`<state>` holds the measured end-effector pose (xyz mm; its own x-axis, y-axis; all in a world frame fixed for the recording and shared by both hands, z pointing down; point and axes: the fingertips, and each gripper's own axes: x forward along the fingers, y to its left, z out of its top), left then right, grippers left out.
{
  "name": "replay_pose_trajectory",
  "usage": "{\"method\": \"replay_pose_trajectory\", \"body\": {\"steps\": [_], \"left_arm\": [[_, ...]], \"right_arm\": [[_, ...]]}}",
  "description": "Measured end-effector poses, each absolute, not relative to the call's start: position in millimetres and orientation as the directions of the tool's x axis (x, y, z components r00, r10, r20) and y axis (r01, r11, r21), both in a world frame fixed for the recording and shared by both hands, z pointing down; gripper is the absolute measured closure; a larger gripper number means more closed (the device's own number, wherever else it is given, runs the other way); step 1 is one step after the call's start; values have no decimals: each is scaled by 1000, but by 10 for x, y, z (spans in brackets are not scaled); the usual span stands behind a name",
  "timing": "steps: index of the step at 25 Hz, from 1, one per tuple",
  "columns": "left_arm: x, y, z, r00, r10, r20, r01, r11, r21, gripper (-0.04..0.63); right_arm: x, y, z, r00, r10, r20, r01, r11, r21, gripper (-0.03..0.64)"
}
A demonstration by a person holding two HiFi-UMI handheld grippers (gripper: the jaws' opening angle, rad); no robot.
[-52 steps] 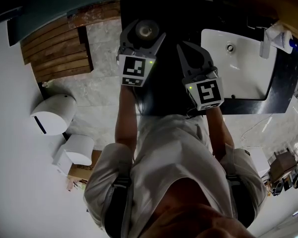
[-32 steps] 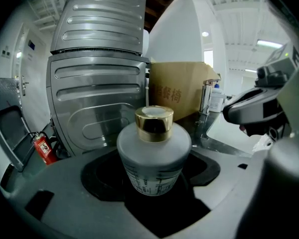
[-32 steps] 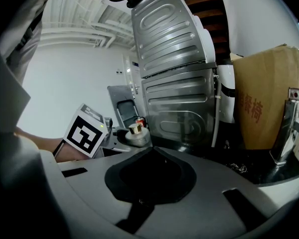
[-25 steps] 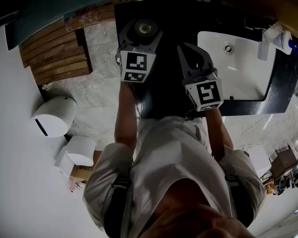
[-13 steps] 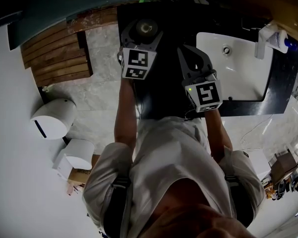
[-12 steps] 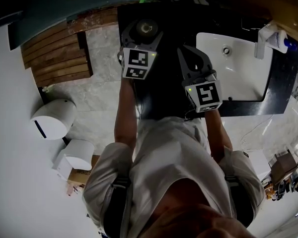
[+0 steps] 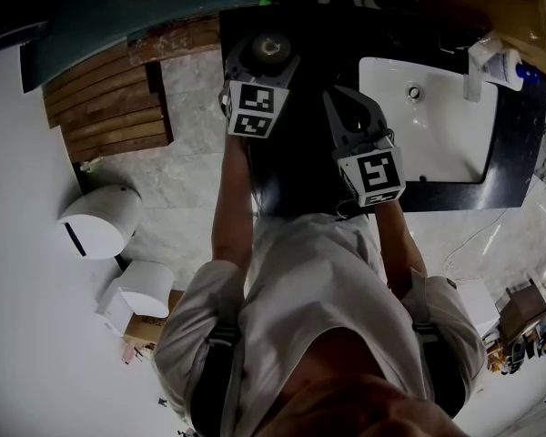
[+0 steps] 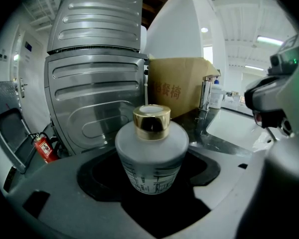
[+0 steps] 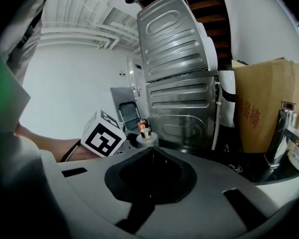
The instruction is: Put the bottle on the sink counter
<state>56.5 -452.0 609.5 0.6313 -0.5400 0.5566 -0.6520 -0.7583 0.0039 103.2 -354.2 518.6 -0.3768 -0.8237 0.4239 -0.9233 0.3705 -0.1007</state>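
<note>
Frosted white glass under a shiny gold cap: the bottle [image 8: 150, 156] sits upright between the 2 jaws of the left gripper [image 7: 267, 62], which close against its round body from either side. Dark printed lines run round its lower half. In the head view the bottle's cap shows from above, over the left end of the dark sink counter [image 7: 519, 153]. Only black shows beneath the bottle, so whether its base touches the counter cannot be told.

The right gripper [image 9: 152, 151] hangs just beside the left one, nearer the white sink [image 7: 455, 144]. Its jaws are pressed together with nothing between them, their tips meeting in 1 thin line. Its own camera looks past those tips to the left gripper's marker cube [image 9: 103, 133] and the small bottle beyond it.

A chrome faucet [image 7: 478, 66] stands at the far rim of the sink, with a white container with a blue cap [image 7: 514, 66] next to it. In the left gripper view a large ribbed silver metal shell [image 8: 94, 83] rises behind the bottle, a cardboard box [image 8: 182, 91] with red characters stands to its right, and a red fire extinguisher [image 8: 42, 147] sits low at the left. On the floor left of the counter lie wooden slats [image 7: 109, 98] and a round white bin [image 7: 98, 215].
</note>
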Motion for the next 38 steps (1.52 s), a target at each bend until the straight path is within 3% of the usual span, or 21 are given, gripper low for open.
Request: {"method": "replay_pose_trajectory", "body": {"steps": [14, 26, 29, 38], "left_arm": [[420, -4267, 6104, 618, -550, 561, -671, -741, 13, 265], [140, -3726, 5762, 642, -587, 494, -698, -713, 59, 270], [58, -3638, 5560, 637, -627, 448, -717, -695, 46, 380], [-166, -3313, 5025, 633, -699, 334, -748, -662, 33, 461]], "right_arm": [[953, -3310, 5041, -369, -834, 410, -925, 372, -75, 617], [834, -3004, 4903, -369, -844, 389, -923, 383, -43, 617], [779, -2923, 4826, -372, -848, 378, -920, 390, -31, 617], [640, -2698, 4519, -377, -871, 315, -915, 402, 17, 618]]}}
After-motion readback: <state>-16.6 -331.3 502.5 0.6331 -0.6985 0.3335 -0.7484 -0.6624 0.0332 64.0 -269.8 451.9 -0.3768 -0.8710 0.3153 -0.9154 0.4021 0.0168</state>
